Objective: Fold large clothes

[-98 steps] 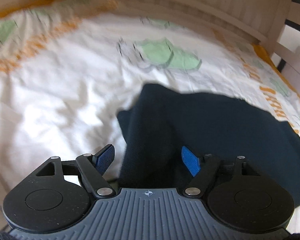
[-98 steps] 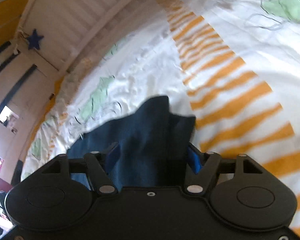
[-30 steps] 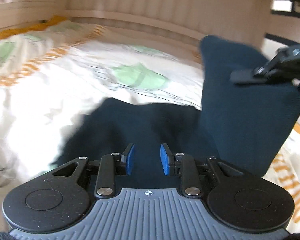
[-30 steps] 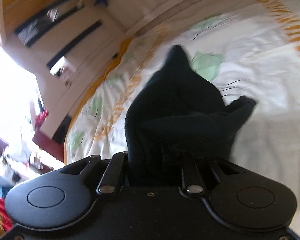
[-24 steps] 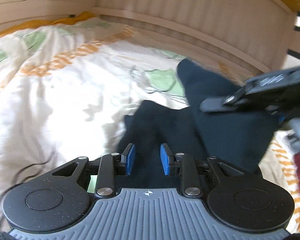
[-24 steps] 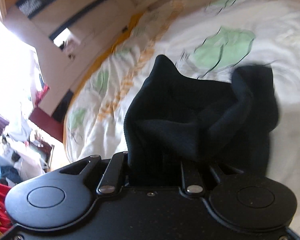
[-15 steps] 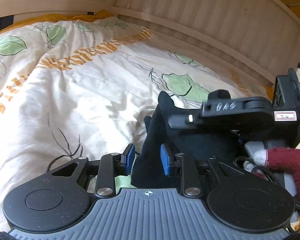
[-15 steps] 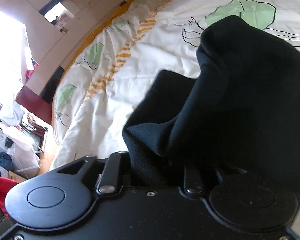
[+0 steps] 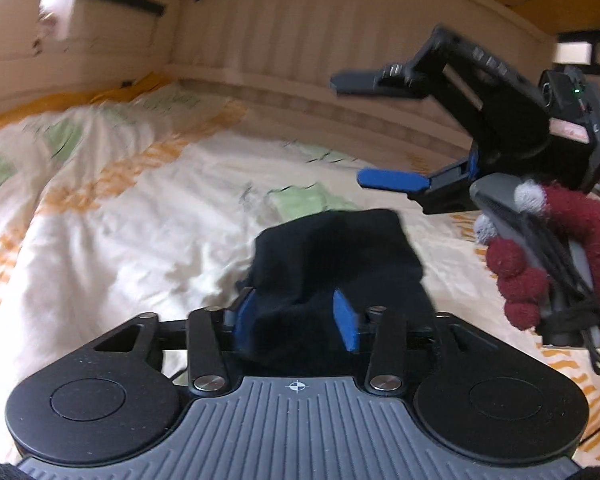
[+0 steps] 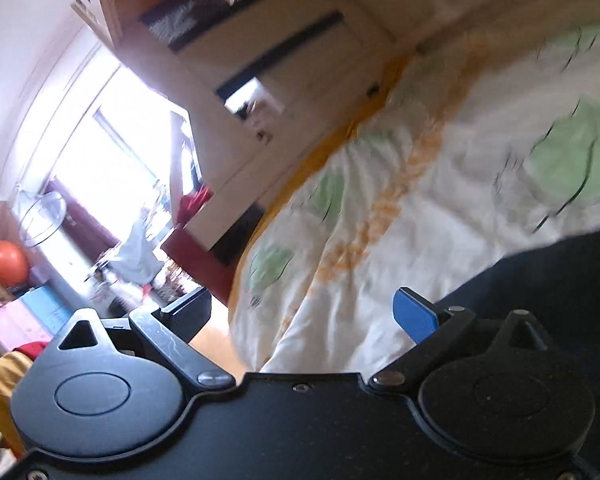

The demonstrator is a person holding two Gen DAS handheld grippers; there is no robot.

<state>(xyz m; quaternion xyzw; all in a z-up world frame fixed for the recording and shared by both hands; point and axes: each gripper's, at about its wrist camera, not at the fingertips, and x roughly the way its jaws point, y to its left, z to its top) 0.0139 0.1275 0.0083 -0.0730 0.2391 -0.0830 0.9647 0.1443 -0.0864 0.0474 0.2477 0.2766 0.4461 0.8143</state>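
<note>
Because the bed [image 9: 112, 216] gives you a broad, soft place to work, its leaf-and-stripe duvet [image 10: 440, 184] carries the whole job, and the dark garment [image 9: 340, 248] lies bunched on it just ahead of your left claw [image 9: 296, 316]. That claw has its blue pads set partly apart with a thick wad of the cloth filling the gap between them; it looks pinched there so that one end stays anchored while the fold is laid, though how firm the hold is you cannot read from these views. Your right claw [image 9: 364, 132] hangs above and beyond the garment with its jaws spread wide and nothing in them, clear of the cloth. From its own camera the garment shows only as a dark edge at lower right. My guess is the fold has landed and needs smoothing.
</note>
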